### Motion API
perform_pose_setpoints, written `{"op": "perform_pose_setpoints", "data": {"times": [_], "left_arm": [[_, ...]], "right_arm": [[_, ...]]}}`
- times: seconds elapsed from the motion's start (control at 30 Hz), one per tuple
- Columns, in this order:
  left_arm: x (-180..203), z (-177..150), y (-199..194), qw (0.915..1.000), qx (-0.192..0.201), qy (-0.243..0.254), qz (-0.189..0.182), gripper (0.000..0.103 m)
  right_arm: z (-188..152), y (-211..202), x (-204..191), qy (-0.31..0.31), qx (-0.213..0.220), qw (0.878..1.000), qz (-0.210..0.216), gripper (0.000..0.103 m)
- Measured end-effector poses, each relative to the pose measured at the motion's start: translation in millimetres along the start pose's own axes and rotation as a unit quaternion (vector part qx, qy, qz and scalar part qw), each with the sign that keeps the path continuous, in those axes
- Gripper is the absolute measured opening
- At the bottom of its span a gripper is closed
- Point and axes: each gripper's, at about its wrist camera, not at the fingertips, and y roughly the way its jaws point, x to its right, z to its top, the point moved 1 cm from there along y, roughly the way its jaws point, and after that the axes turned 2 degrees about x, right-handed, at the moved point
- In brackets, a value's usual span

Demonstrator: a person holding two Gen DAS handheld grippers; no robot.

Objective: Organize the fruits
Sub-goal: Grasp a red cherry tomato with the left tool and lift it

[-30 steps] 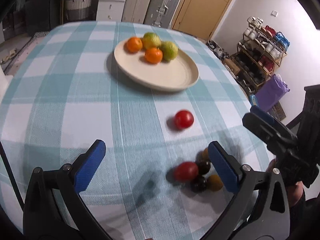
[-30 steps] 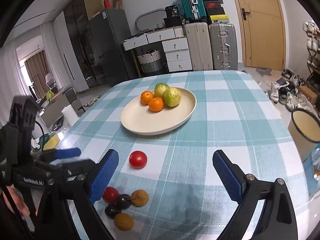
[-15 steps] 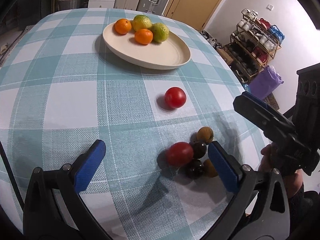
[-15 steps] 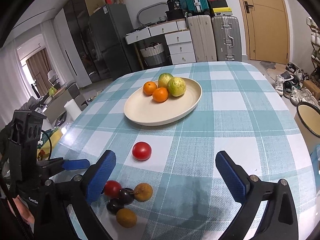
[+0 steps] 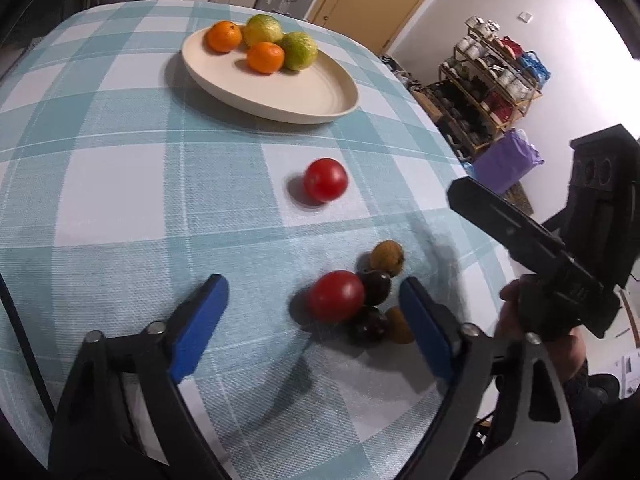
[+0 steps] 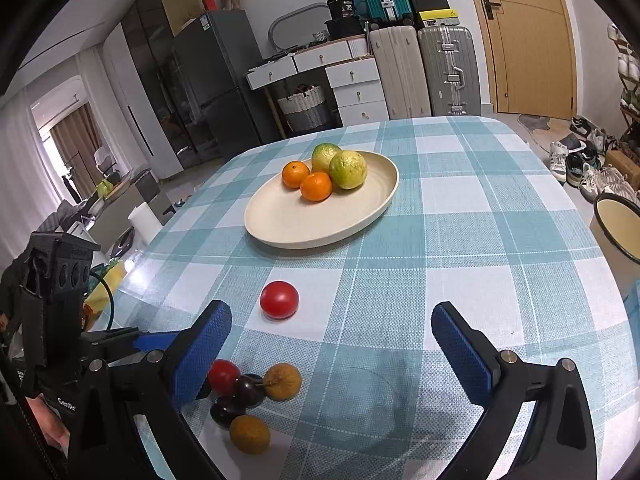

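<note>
My left gripper [image 5: 312, 320] hovers low over a cluster of small fruit on the checked tablecloth. Its jaws are closing around a red tomato [image 5: 336, 296] without touching it. Two dark plums [image 5: 376, 286] and two brown fruits [image 5: 386, 258] lie against that tomato. A second red tomato [image 5: 325, 180] lies alone toward the cream plate [image 5: 304, 96], which holds two oranges [image 5: 265, 57] and two green citrus fruits [image 5: 299, 50]. My right gripper [image 6: 334, 354] stands open over bare cloth, right of the cluster [image 6: 248, 390].
A cream enamel pot [image 6: 620, 228] stands past the table's right edge. Beyond the table are a shoe rack [image 5: 496, 80], a purple bag [image 5: 504, 160], suitcases [image 6: 444, 68] and drawers [image 6: 356, 92]. The table's near edge runs close under both grippers.
My left gripper has tipped down and come closer to the fruit cluster, and its jaws have narrowed around the red tomato. The right gripper has stayed where it was.
</note>
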Motion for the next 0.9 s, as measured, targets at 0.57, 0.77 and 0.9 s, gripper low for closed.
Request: {"op": "perform_pose_setpoints", "data": {"times": [0.57,0.77,0.9], "left_arm": [[7.2,-5.4,1.3,0.9993,-0.009,0.027,-0.026,0.027],[-2.1,-0.4,-7.4,0.9995,0.003,0.017,-0.027,0.027],[-13.6,7.0,-20.1,0.9995,0.025,0.01,-0.02,0.027]], "right_arm": [[-2.0,0.3,3.1,0.001,-0.004,1.0,0.002,0.102],[-2.0,3.8,3.0,0.003,-0.009,1.0,0.002,0.102],[-2.9,7.2,2.4,0.005,-0.015,1.0,0.003,0.102]]}}
